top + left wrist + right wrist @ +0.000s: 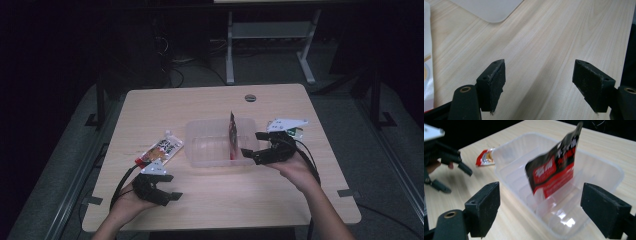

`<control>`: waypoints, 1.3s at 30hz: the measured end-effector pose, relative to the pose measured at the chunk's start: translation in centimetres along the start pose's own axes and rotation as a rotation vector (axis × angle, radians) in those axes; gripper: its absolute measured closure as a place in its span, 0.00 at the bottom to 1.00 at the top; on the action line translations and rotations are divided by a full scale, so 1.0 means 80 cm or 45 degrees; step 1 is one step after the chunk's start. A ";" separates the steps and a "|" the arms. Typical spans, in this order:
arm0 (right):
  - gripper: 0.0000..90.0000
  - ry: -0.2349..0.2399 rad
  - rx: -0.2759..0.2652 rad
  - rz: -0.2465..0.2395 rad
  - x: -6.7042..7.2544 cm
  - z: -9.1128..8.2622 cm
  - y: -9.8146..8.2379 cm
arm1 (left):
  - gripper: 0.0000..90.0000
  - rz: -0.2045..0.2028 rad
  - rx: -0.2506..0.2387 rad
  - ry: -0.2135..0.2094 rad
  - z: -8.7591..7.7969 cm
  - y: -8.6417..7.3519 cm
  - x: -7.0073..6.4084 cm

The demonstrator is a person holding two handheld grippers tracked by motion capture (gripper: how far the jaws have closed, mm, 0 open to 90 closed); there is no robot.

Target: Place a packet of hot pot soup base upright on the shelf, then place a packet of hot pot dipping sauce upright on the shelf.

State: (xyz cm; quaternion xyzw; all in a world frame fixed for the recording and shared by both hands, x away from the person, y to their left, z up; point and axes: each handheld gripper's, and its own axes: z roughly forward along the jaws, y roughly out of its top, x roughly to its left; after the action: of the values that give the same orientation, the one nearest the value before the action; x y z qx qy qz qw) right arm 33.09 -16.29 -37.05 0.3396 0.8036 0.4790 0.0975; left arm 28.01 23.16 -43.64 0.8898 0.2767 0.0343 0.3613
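While upright in its tray: dark red packet (554, 167) stands inside clear plastic container (200, 150) (mid-table).
Right gripper (251, 144): jaws apart, empty, beside container.
Left gripper (170, 187): jaws apart, over bare table (220, 200).
Second packet (160, 149): flat, left of container.

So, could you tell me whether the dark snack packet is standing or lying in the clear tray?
Standing: the dark snack packet stands on edge inside the clear tray.

We count two snack packets (233, 134) (161, 149), one clear plastic tray (210, 145), and two tongs (159, 188) (254, 144) on one counter (210, 200).
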 end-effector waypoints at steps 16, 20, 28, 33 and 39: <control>0.17 0.000 -0.005 -0.023 0.021 -0.029 -0.054 | 0.29 -0.009 -0.007 0.038 -0.010 -0.003 0.008; 0.17 -0.038 0.003 -0.026 0.022 -0.035 -0.070 | 0.30 -0.017 -0.003 0.057 -0.013 -0.005 0.011; 0.17 -0.082 0.070 0.001 0.017 -0.048 -0.103 | 0.30 -0.031 -0.003 0.091 -0.018 -0.008 0.017; 0.16 -0.094 0.078 0.044 0.012 -0.059 -0.120 | 0.30 -0.042 -0.008 0.109 -0.022 -0.009 0.021; 0.15 -0.150 0.121 0.024 0.008 -0.064 -0.138 | 0.30 -0.081 -0.029 0.151 -0.029 -0.011 0.031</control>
State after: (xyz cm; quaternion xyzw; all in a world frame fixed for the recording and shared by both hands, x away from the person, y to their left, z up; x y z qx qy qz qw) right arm 25.19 -22.93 -43.47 0.3790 0.8150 0.4205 0.1240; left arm 29.08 26.40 -42.81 0.8728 0.3253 0.0788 0.3553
